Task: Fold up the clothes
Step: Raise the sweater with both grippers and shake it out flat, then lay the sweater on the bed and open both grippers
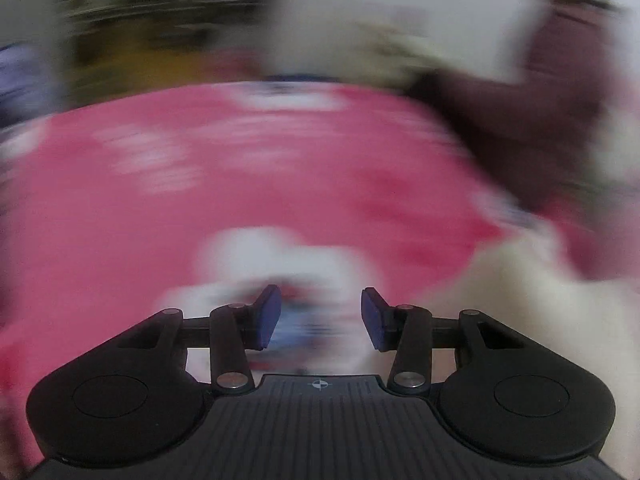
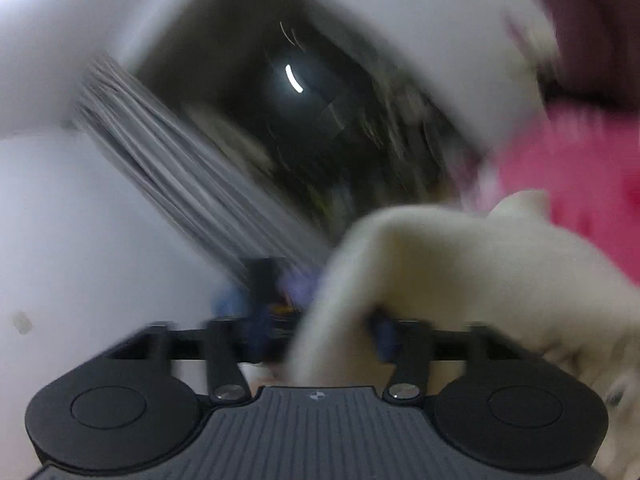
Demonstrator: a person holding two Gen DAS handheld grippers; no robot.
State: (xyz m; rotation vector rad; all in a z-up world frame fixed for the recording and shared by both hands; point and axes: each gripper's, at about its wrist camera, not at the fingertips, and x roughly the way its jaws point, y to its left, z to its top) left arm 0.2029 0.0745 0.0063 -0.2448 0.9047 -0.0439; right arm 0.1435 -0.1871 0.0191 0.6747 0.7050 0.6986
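Jaws: our left gripper (image 1: 320,320) stands well open and empty; our right gripper (image 2: 320,332) has cream cloth (image 2: 460,264) lying between its jaws, though blur hides whether they pinch it.

We judge progress unsettled: both views are smeared. A pink cloth with white patches (image 1: 240,184) spreads wide ahead of the left gripper, its fold lines unreadable; cream cloth also shows at its right. A person in a dark sleeve (image 1: 520,128) crowds the right edge, while the left side looks freer.
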